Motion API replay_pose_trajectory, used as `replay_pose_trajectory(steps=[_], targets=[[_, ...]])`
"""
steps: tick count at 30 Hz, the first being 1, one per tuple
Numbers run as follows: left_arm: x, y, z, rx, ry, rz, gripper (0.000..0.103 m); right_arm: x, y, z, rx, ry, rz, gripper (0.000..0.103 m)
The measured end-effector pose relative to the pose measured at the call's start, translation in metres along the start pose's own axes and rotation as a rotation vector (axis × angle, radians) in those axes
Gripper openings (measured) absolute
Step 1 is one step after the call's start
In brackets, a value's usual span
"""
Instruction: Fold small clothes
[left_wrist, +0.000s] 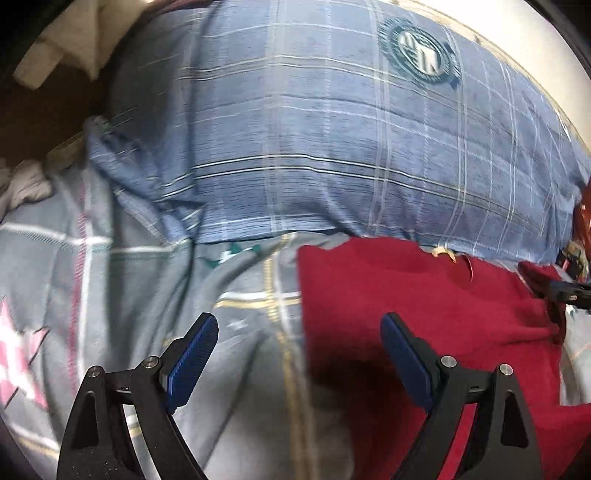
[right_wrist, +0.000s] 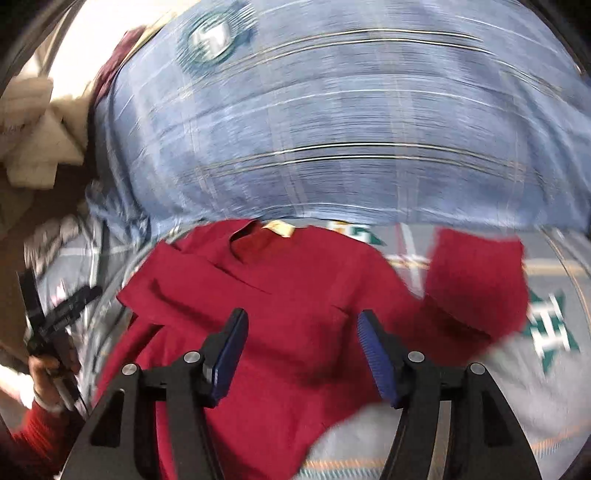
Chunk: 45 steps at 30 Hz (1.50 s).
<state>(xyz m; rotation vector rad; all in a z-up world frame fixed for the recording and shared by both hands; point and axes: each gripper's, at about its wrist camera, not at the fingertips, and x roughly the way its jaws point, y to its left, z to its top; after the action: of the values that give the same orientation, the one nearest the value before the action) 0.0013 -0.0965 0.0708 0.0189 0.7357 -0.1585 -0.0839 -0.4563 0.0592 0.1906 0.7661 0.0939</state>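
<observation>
Red top (right_wrist: 280, 295), soft and limp, lies spread on the grey patterned bedsheet (left_wrist: 240, 406) below the blue plaid pillow (left_wrist: 332, 147), best pinched at its hem or sleeve edge, while I hover my right tool (right_wrist: 301, 354) above it and my left tool (left_wrist: 299, 362) over its side edge, both spread and empty.

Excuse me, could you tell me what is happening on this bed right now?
A person is folding a small red shirt spread on a grey patterned bedsheet, in front of a blue plaid pillow. The left gripper and right gripper are both open above the cloth, holding nothing. One sleeve lies out to the side.
</observation>
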Motion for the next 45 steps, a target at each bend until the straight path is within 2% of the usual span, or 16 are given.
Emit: replay_pose_trajectory(steps=[2,7,11,13,16,18,22,24,27,29,32,34,36,38,41,45], targets=[[0.018,-0.006,-0.004,0.030,0.051,0.014,0.090,0.023,0.017,0.002,-0.056,0.024,0.006,0.063],[0.050,-0.009,-0.012,0.040,0.162,0.019,0.090,0.080,0.043,-0.007,-0.213,0.176,-0.043,0.063],[0.054,-0.018,-0.007,0.083,0.148,0.047,0.090,0.097,0.051,-0.014,-0.291,0.181,-0.034,0.064],[0.056,-0.020,-0.007,0.091,0.141,0.056,0.090,0.103,0.056,-0.013,-0.316,0.193,-0.023,0.061],[0.052,-0.015,-0.008,0.059,0.129,0.055,0.091,0.105,0.062,-0.012,-0.339,0.199,0.001,0.037],[0.046,-0.008,-0.006,0.023,0.105,0.064,0.091,0.105,0.071,-0.012,-0.414,0.200,-0.020,0.009],[0.025,0.008,-0.004,-0.029,0.049,0.068,0.090,0.101,0.088,-0.013,-0.548,0.194,-0.120,0.008],[0.020,0.012,-0.005,-0.047,0.032,0.075,0.090,0.090,0.086,0.000,-0.551,0.116,-0.178,0.008],[0.020,0.019,-0.007,-0.074,0.043,0.065,0.090,0.087,0.067,0.025,-0.439,0.052,-0.234,0.008],[0.019,0.021,-0.007,-0.085,0.055,0.069,0.090,0.100,0.053,0.030,-0.374,0.067,-0.235,0.014],[0.018,0.024,-0.009,-0.070,0.087,0.080,0.090,0.121,0.045,0.025,-0.288,0.175,-0.242,0.027],[0.017,0.024,-0.012,-0.050,0.111,0.092,0.090,0.107,0.054,0.028,-0.258,0.143,-0.222,0.036],[0.016,0.024,-0.014,-0.044,0.127,0.104,0.090,0.087,0.074,0.037,-0.220,0.061,-0.126,0.055],[0.016,0.026,-0.016,-0.045,0.136,0.114,0.090,0.082,0.104,0.046,-0.206,0.030,0.010,0.064],[0.017,0.038,-0.018,-0.067,0.144,0.158,0.090,0.105,0.162,0.048,-0.262,0.090,0.148,0.064],[0.013,0.069,-0.018,-0.160,0.136,0.204,0.090,0.140,0.234,0.031,-0.390,0.164,0.161,0.064]])
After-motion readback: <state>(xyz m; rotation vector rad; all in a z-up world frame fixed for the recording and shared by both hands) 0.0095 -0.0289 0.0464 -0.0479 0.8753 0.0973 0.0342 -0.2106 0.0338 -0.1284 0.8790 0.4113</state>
